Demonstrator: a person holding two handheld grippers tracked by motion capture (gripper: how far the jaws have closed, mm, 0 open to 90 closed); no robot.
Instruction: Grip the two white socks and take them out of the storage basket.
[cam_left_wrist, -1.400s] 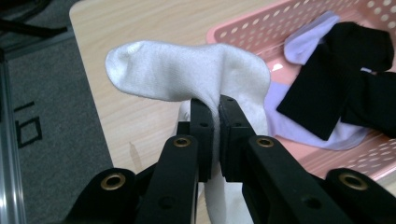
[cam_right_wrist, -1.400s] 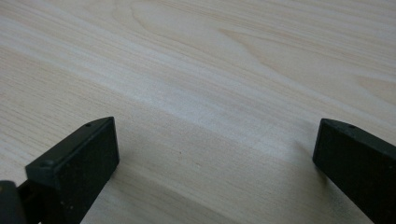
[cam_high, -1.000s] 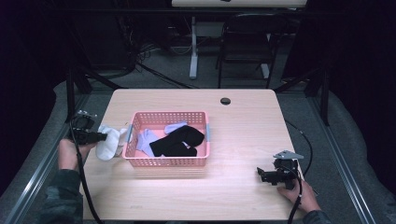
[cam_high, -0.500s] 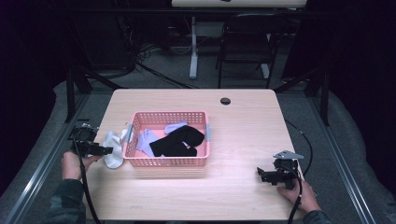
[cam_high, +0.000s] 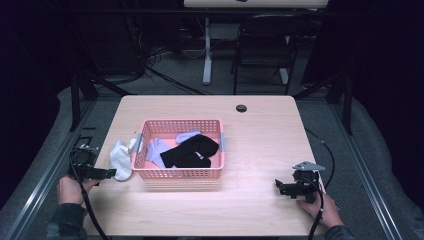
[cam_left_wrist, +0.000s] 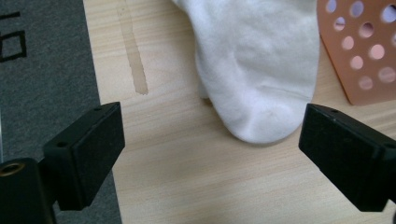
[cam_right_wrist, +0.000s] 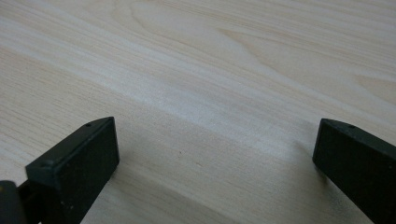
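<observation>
One white sock (cam_left_wrist: 259, 65) lies flat on the counter (cam_high: 260, 150) just beyond the left tool (cam_left_wrist: 210, 140), toward twelve o'clock in the left gripper view, its long axis running away from the jaws and its rounded end nearest them. The jaws have just been opening and stand wide apart, the sock loose. At its three o'clock sits the pink basket (cam_high: 180, 172). Well apart, the right tool (cam_right_wrist: 215, 158) gapes over bare wood. Beyond the counter, the room is dark.
</observation>
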